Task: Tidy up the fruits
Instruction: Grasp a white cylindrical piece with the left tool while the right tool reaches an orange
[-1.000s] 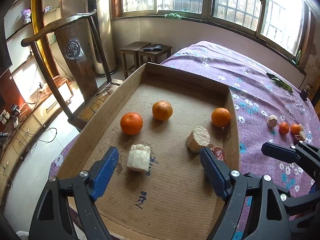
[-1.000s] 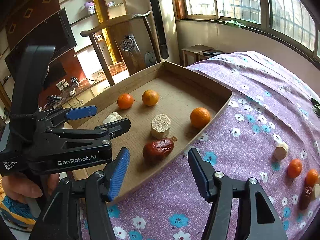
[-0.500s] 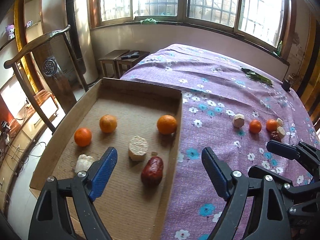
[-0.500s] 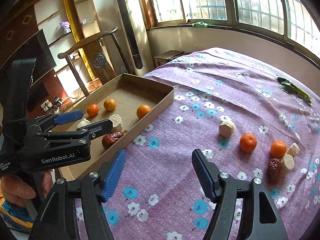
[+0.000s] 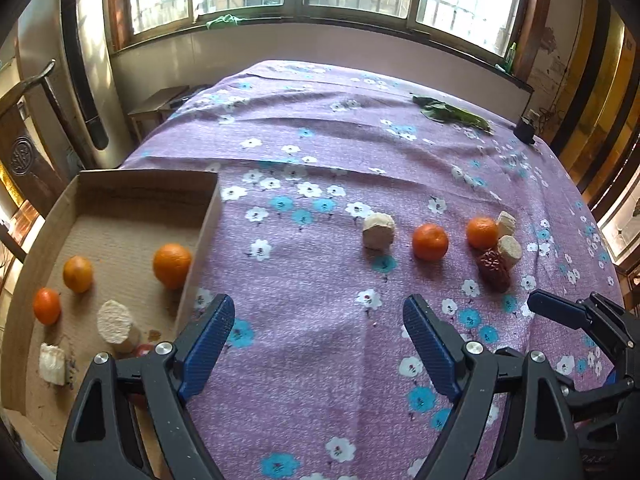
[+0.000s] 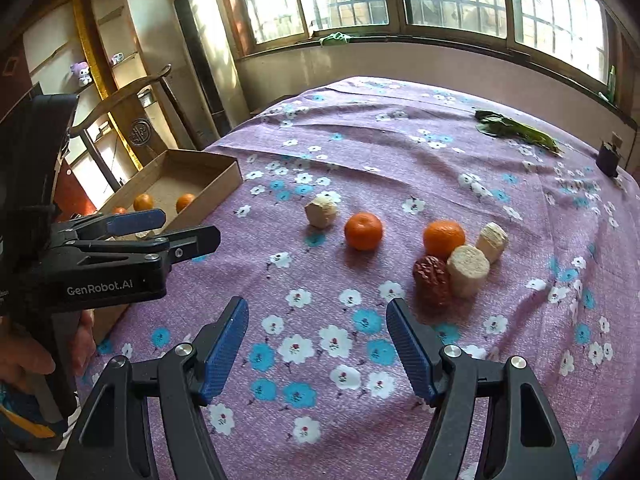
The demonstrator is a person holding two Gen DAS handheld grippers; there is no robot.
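Observation:
A cardboard tray (image 5: 208, 236) (image 6: 224, 178) at the left holds three oranges (image 5: 172, 265), two pale cut chunks (image 5: 114, 322) and a red date, mostly hidden by my left finger. On the purple floral cloth lie a pale chunk (image 6: 321, 211), two oranges (image 6: 363, 231) (image 6: 444, 239), a wrinkled red date (image 6: 433, 280) and two more pale chunks (image 6: 468, 270). They also show in the left wrist view (image 5: 430, 241). My left gripper (image 5: 318, 322) is open and empty over the cloth beside the tray. My right gripper (image 6: 317, 326) is open and empty, short of the date.
Green leaves (image 6: 516, 130) and a small dark object (image 6: 608, 158) lie at the far right of the cloth. A wooden chair (image 6: 132, 120), a tall air conditioner (image 6: 204, 56) and stools stand beyond the left edge. Windows line the far wall.
Both grippers have swung right, away from the tray and toward the loose fruit on the cloth. Both stay open and empty.

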